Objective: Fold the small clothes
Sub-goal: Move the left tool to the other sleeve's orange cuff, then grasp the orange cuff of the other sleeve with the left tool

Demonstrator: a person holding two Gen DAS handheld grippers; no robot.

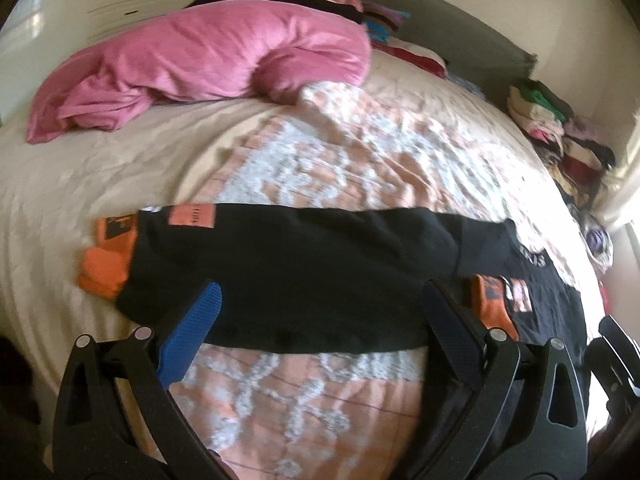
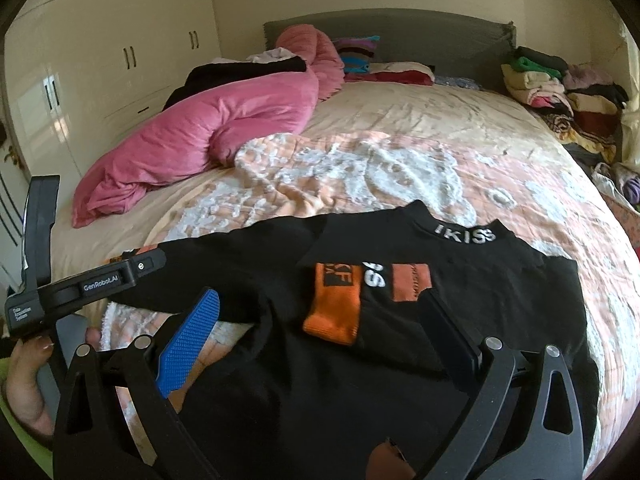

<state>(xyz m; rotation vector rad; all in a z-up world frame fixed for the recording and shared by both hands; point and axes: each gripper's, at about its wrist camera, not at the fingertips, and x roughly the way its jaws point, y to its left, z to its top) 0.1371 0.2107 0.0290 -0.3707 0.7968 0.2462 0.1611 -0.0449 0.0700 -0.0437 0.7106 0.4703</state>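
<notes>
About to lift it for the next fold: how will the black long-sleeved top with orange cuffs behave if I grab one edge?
The black long-sleeved top with orange cuffs is probably floppy: it lies flat, following the quilted bedspread. Its folded-in sleeve would likely slide open. It looks thin, so probably light.

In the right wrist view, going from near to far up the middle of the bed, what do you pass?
Black long-sleeved top → orange ribbed cuff folded onto it → white-lettered black collar → peach and white patterned bedspread → grey headboard.
</notes>
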